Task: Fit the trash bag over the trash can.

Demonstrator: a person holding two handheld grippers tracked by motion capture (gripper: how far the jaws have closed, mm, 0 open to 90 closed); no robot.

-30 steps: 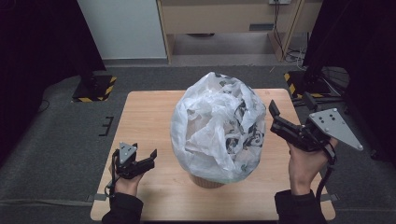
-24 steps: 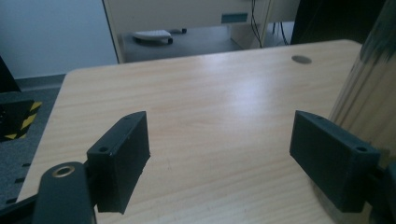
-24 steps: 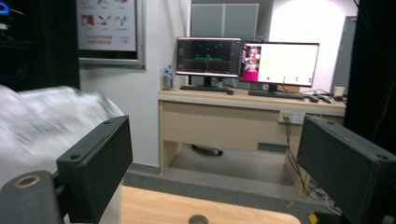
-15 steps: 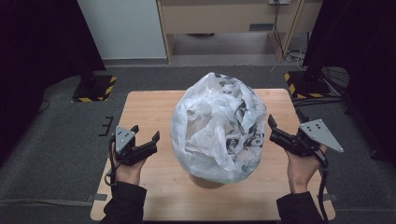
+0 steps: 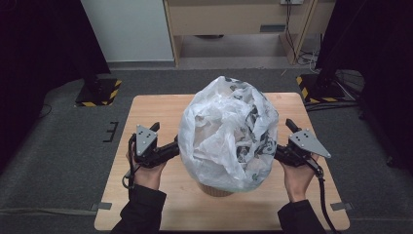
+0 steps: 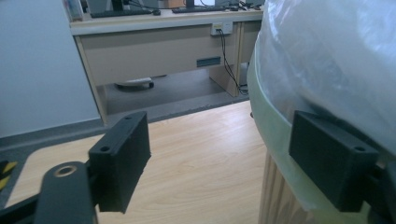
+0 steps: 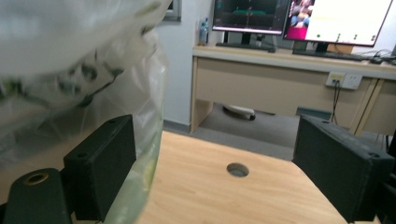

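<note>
Plastic bag (image 5: 228, 131) puffed over a wooden bin (image 5: 216, 187), mid-table (image 5: 146, 109). Both came in from out wide a second ago: left hand-held gripper (image 5: 168, 148) and right hand-held gripper (image 5: 282, 151), jaws spread, now flank the bag's lower edge, likely ready to tug it down. Left gripper view shows the bag's green rim (image 6: 271, 140) over slats; high view hides it.
</note>
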